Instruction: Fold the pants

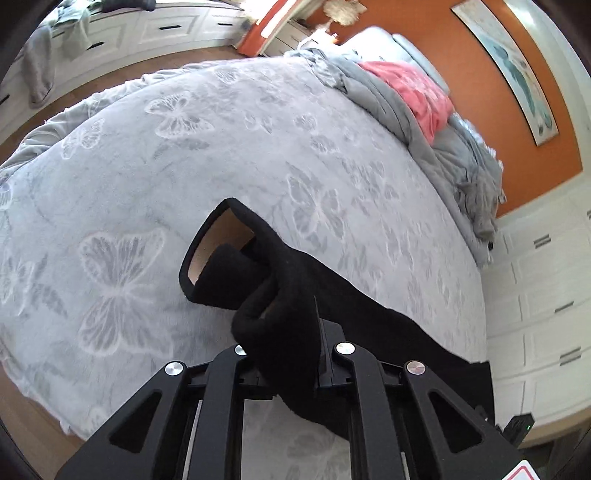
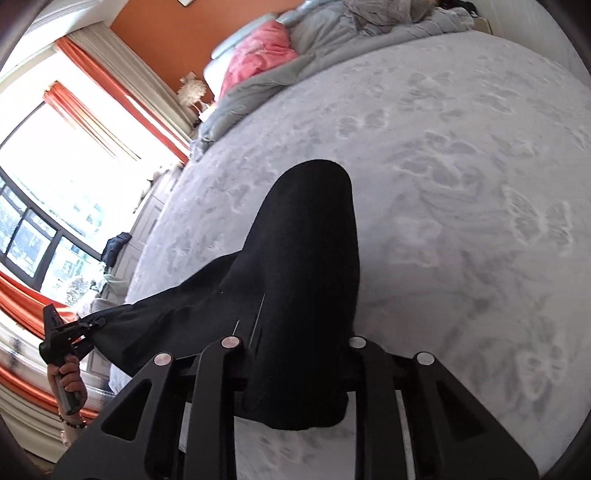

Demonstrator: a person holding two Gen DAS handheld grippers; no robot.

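Observation:
Black pants (image 1: 295, 295) with a tan lining hang above the grey butterfly-print bed (image 1: 184, 166). My left gripper (image 1: 291, 350) is shut on the bunched waistband end, whose open band (image 1: 218, 251) curls toward the bed. My right gripper (image 2: 299, 347) is shut on the other end of the pants (image 2: 310, 258), which drape forward over the bed (image 2: 461, 184). In the right wrist view the left gripper (image 2: 83, 330) shows at far left, held by a hand, with the pants stretched to it.
A rumpled grey duvet (image 1: 424, 122) and pink blanket (image 1: 417, 96) lie at the head of the bed by the orange wall. White drawers (image 1: 159, 29) with draped clothes stand beyond the bed. White cabinets (image 1: 546, 295) are at right. A window (image 2: 44, 192) with orange curtains is at left.

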